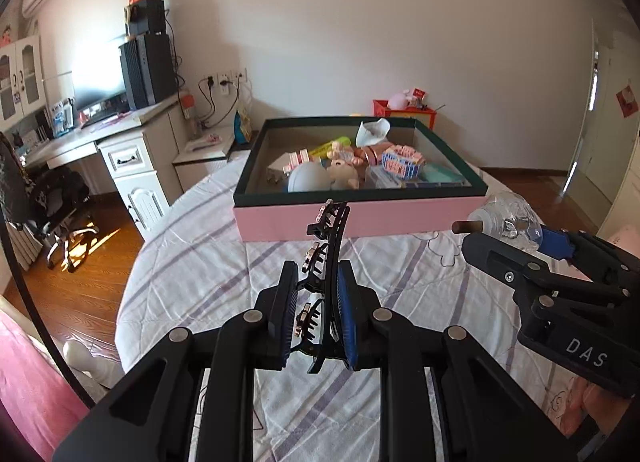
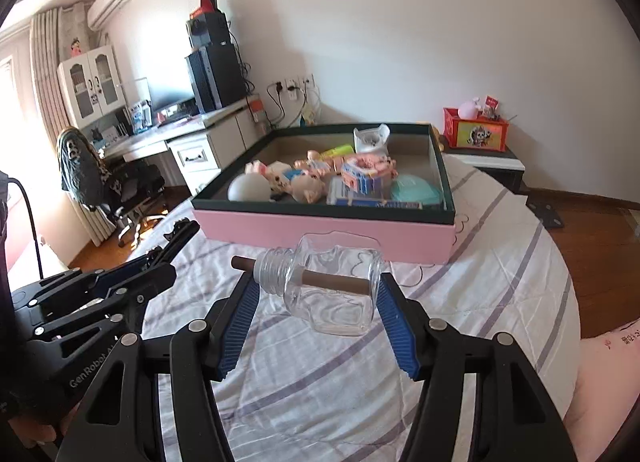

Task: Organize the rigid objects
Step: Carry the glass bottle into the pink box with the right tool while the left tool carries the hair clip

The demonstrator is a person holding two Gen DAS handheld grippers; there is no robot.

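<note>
My left gripper (image 1: 318,294) is shut on a black hair claw clip (image 1: 326,262), held above the bed just short of the pink box (image 1: 360,217). My right gripper (image 2: 316,298) is shut on a clear glass bottle (image 2: 336,290) that lies sideways with a brown stick through its neck. The bottle also shows in the left wrist view (image 1: 510,219), at the right. The box (image 2: 320,227) has a dark green rim and holds several toys, a doll (image 2: 308,185), small cartons and a grey ball (image 2: 248,187).
The box rests on a bed with a white, purple-striped sheet (image 1: 200,274). A white desk with a monitor and computer tower (image 1: 148,73) stands at the left, with an office chair (image 2: 100,177). A red box (image 2: 476,133) sits on a nightstand behind the bed.
</note>
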